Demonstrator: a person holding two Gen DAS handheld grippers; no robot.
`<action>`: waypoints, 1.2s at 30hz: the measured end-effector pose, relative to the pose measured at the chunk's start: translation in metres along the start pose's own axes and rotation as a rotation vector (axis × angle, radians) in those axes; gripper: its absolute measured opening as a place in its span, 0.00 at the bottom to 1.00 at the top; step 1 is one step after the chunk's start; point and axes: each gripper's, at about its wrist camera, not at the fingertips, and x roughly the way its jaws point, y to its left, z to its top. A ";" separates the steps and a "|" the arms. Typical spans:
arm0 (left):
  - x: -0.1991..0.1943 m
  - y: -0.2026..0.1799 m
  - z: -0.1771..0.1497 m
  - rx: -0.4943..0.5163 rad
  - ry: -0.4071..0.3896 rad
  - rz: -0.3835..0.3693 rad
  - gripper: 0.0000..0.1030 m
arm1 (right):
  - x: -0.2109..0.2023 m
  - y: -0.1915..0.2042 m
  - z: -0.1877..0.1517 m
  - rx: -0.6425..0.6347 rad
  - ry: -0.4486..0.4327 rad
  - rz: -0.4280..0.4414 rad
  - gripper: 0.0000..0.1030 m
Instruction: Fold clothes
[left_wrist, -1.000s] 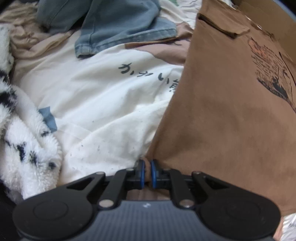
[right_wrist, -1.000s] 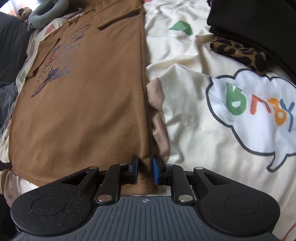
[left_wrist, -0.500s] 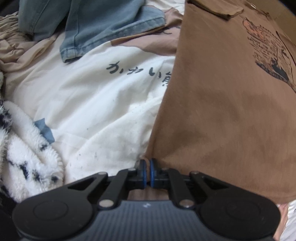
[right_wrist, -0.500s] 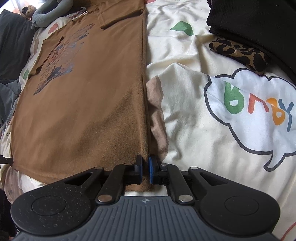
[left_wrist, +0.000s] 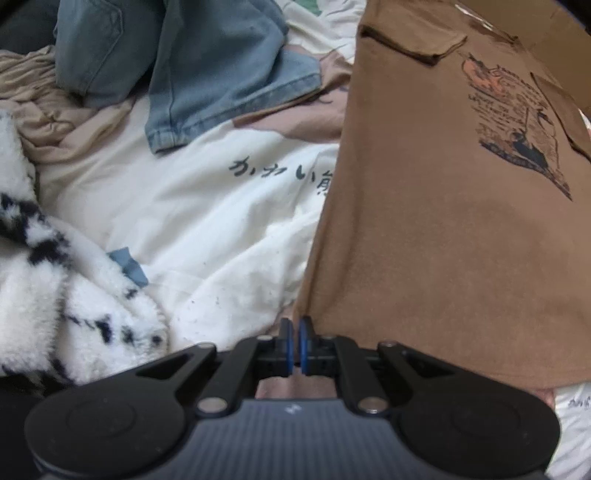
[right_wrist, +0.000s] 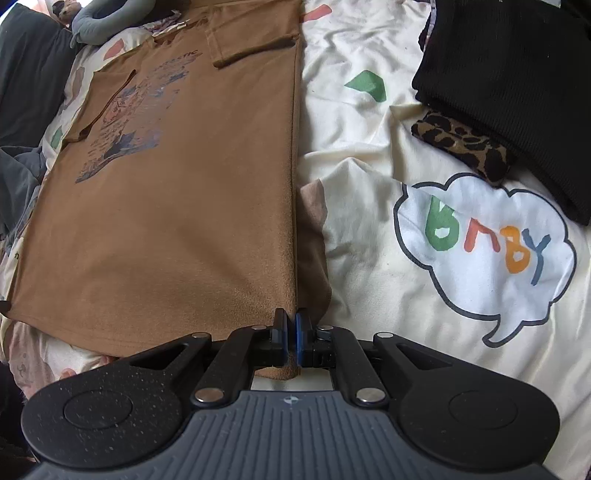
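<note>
A brown T-shirt (left_wrist: 461, 240) with a dark printed picture lies spread on a cream printed bedsheet (left_wrist: 207, 221), its sleeves folded in over the body. My left gripper (left_wrist: 295, 345) is shut on the shirt's near left hem corner, which is lifted off the sheet. In the right wrist view the same brown T-shirt (right_wrist: 177, 206) stretches away, and my right gripper (right_wrist: 290, 341) is shut on its near right hem corner, with a fold of brown cloth pinched between the blue pads.
Blue jeans (left_wrist: 192, 62) and a beige garment (left_wrist: 48, 107) lie at the far left, with a white and black fleece (left_wrist: 55, 288) near left. A folded black garment (right_wrist: 517, 92) on a leopard-print piece (right_wrist: 461, 147) sits at the right. A grey plush (right_wrist: 107, 18) lies beyond the shirt.
Both grippers closed fully on the shirt's hem corners and rose, lifting the near hem off the sheet. The bed looks farther away in both views.
</note>
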 end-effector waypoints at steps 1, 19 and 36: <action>-0.004 -0.001 0.002 0.003 0.000 -0.003 0.03 | -0.002 0.001 0.001 0.000 0.001 -0.002 0.01; 0.009 0.012 0.026 0.056 -0.024 -0.041 0.03 | -0.052 0.011 0.005 -0.006 -0.033 -0.033 0.01; -0.030 0.008 -0.023 0.062 0.004 -0.076 0.03 | -0.078 0.007 -0.039 -0.008 0.003 -0.042 0.01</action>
